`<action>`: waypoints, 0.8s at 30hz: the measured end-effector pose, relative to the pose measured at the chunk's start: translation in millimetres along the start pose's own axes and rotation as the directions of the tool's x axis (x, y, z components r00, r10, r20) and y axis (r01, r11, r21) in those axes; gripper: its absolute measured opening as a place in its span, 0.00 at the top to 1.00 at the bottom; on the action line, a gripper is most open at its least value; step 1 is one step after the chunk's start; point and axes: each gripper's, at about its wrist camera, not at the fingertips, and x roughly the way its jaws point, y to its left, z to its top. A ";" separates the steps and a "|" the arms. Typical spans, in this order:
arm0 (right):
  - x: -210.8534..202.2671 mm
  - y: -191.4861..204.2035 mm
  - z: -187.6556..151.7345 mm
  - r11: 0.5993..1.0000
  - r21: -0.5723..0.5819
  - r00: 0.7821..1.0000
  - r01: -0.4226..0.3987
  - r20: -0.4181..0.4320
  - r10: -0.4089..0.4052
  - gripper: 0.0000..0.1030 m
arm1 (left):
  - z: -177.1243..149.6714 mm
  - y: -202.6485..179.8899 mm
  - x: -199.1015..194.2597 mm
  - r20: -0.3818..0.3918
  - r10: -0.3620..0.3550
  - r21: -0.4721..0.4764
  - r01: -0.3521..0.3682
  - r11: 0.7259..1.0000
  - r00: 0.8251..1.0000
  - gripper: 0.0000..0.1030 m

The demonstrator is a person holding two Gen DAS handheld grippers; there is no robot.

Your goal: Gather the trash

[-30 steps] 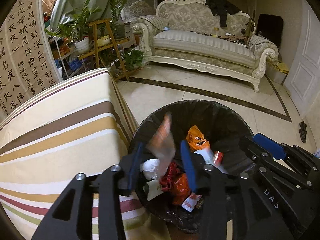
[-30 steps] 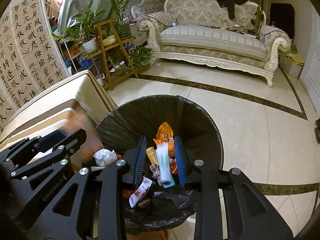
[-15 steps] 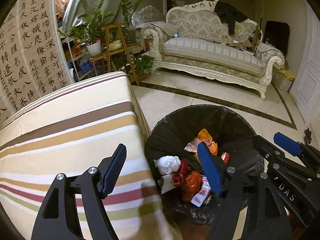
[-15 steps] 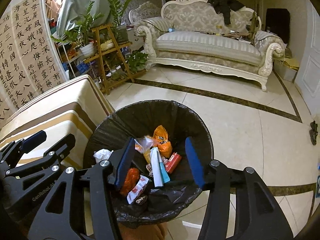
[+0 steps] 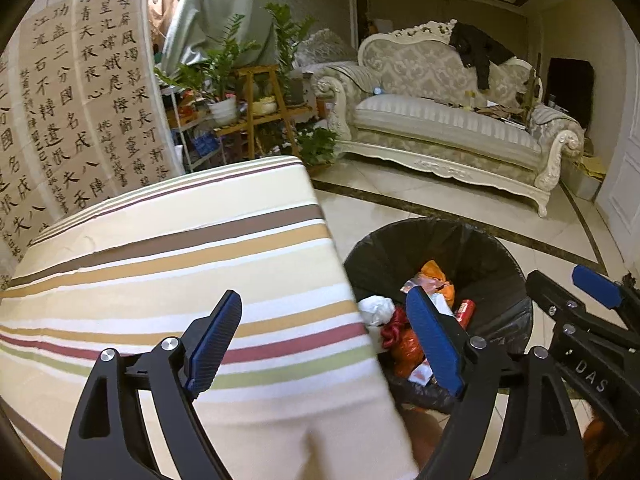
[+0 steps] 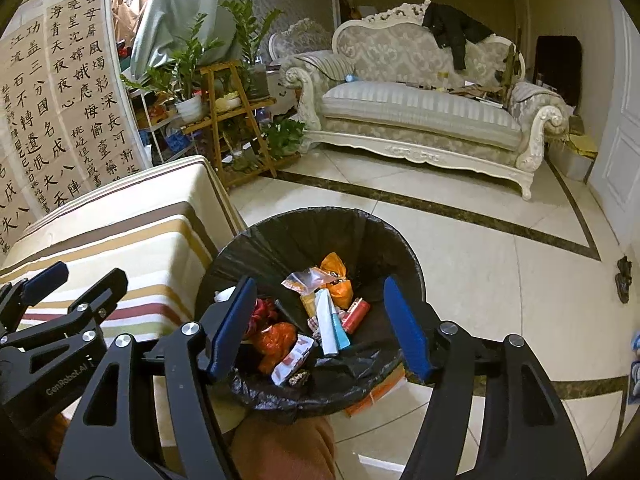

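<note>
1. Trash lies heaped inside a round bin lined with a black bag, standing on the pale tiled floor just beside the corner of a table.
2. At far left, a wall panel of large black calligraphy stands behind the table.
3. Next, the table is covered with a cream tablecloth striped in brown, tan, red and green; the stretch of cloth in view is bare.
4. Above that cloth hangs the left gripper. Its blue-padded jaws have just been opening and now stand wide apart, with nothing between them.
5. Behind the table, potted green plants sit on a wooden stand.
6. In the middle is the bin. Its heap includes an orange wrapper, a clear plastic packet, a white and blue tube, a small red packet, a crumpled red-orange bag and a white paper wad.
7. Over the bin's near rim hangs the right gripper. Its jaws have also just been opening and stand fairly wide, holding nothing; the trash lies below them.
8. Further right, an ornate cream sofa stands against the far wall, with a black garment draped over its back.
</note>
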 end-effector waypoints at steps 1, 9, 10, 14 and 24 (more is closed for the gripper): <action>-3.0 1.2 -1.1 1.000 -0.002 1.000 0.000 0.004 0.000 0.37 | -1.0 2.2 -2.9 0.002 0.002 -0.004 -0.002 1.000 1.000 0.21; -25.8 8.6 -3.8 1.000 -0.024 0.999 -0.003 0.043 0.004 0.36 | -6.2 12.7 -20.2 0.022 0.014 -0.041 -0.014 0.999 1.000 0.20; -28.0 9.8 -4.1 1.000 -0.025 0.999 -0.003 0.049 0.004 0.36 | -6.4 13.8 -21.4 0.023 0.016 -0.043 -0.015 0.999 1.000 0.20; -34.5 12.2 -1.8 1.000 -0.030 0.998 -0.008 0.066 0.010 0.36 | -6.8 16.6 -25.8 0.030 0.018 -0.054 -0.016 0.998 0.999 0.20; -37.8 15.1 -2.6 0.999 -0.035 0.997 -0.011 0.075 0.014 0.36 | -6.2 19.3 -28.9 0.042 0.023 -0.061 -0.020 0.998 0.999 0.20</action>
